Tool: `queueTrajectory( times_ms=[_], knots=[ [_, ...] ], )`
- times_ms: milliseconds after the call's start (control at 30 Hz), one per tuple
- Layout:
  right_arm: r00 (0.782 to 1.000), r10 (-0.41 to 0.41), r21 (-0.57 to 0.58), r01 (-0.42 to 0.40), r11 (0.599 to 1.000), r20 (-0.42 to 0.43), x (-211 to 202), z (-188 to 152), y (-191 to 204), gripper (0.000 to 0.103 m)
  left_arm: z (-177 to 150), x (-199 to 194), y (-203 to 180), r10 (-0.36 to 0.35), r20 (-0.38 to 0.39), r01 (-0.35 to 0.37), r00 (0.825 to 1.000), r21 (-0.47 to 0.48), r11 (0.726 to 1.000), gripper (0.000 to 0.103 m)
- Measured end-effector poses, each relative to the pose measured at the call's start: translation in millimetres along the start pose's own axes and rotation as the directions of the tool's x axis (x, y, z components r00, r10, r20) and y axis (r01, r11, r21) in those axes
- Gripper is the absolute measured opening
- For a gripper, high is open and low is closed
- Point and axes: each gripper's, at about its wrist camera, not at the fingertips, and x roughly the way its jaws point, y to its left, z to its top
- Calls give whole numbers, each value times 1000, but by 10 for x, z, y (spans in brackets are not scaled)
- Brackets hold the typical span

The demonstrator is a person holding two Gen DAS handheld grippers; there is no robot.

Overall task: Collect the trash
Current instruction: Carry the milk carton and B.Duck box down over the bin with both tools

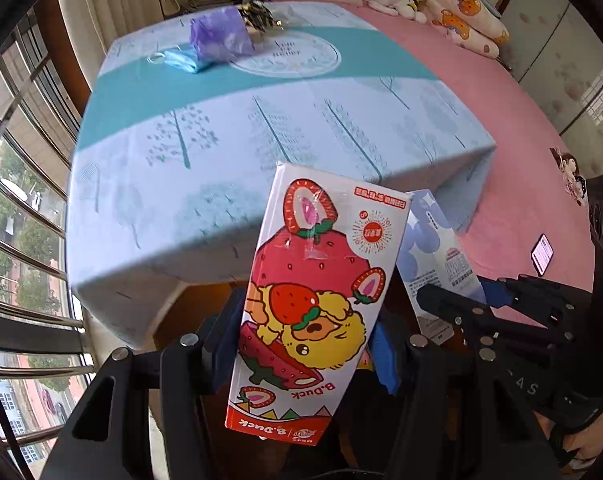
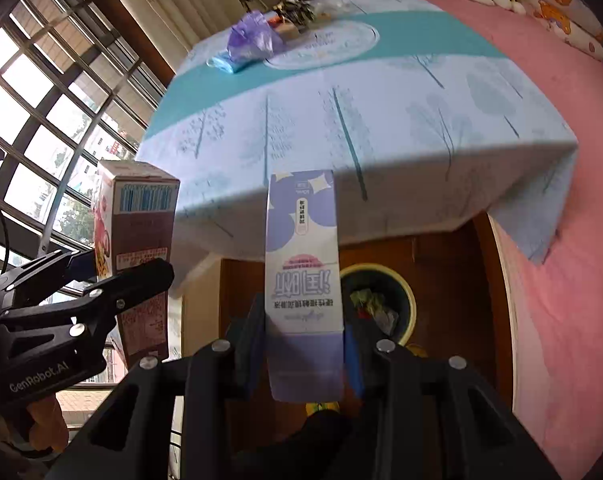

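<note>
My left gripper (image 1: 305, 344) is shut on a white carton printed with strawberries and a yellow duck (image 1: 313, 280), held in front of the table's near edge. In the right wrist view that carton (image 2: 141, 220) shows its brown side at the left, in the left gripper (image 2: 117, 268). My right gripper (image 2: 303, 344) is shut on a tall purple-and-white box (image 2: 301, 240). This box (image 1: 437, 248) also shows in the left wrist view, just right of the strawberry carton, in the right gripper (image 1: 469, 300). A round bin with a yellow rim (image 2: 410, 296) holding crumpled trash sits on the floor below the right gripper.
A table with a blue tree-print cloth (image 1: 221, 160) fills the middle. At its far side lie a purple plastic bag (image 1: 221, 36), a blue face mask (image 1: 181, 60) and dark wrappers (image 1: 257, 16). A pink bed (image 1: 521, 200) with a phone (image 1: 541, 254) lies right; windows left.
</note>
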Motion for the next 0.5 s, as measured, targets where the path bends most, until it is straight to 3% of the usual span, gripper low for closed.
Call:
queueTrajectory(
  times_ms=[233,500],
  knots=[
    [997,-9,47,12,999,-80,288,-264,-221,33,-180,455,-178,-33,-63,33,997,-14,999,55],
    [987,13,81,-1,997,-157,721,-382,-511,33,-272,977,-284,-11,-101,5,995,-55,998,55]
  ],
)
